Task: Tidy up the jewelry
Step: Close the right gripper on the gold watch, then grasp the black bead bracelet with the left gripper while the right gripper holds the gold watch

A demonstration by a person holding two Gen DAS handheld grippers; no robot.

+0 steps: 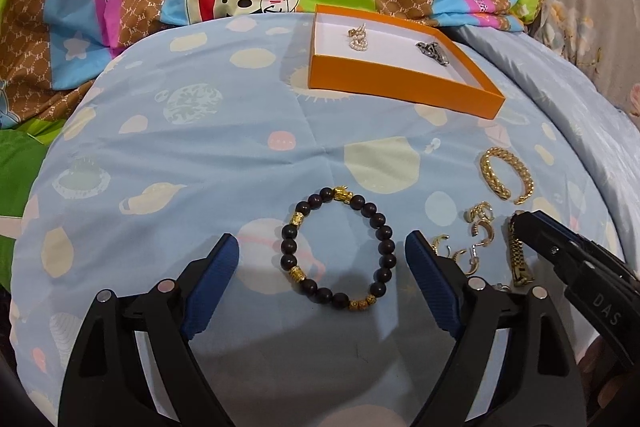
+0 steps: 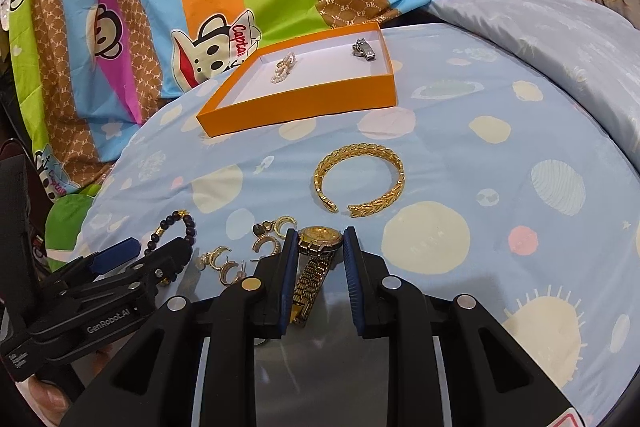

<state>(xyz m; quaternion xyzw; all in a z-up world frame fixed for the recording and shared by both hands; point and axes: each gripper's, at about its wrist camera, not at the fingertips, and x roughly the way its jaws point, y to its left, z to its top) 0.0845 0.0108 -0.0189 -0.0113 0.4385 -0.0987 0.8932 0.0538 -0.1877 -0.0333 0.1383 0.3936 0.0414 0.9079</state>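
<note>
The right gripper (image 2: 320,247) clamps the gold metal-band wristwatch (image 2: 320,241) for transfer to the shallow orange box (image 2: 304,109), while the left gripper (image 1: 322,259) straddles, jaws wide, the dark beaded bracelet (image 1: 338,247)

The left hand-held gripper (image 1: 322,255) fills the lower half of its own view, pointing steeply down, its blue-padded fingers (image 1: 212,287) spread wide apart. The right hand-held gripper (image 2: 320,247) rises from the bottom centre of its view, also angled down, jaws drawn in to a narrow gap. In the lower left corner of that view, part of a hand (image 2: 48,397) shows.
</note>
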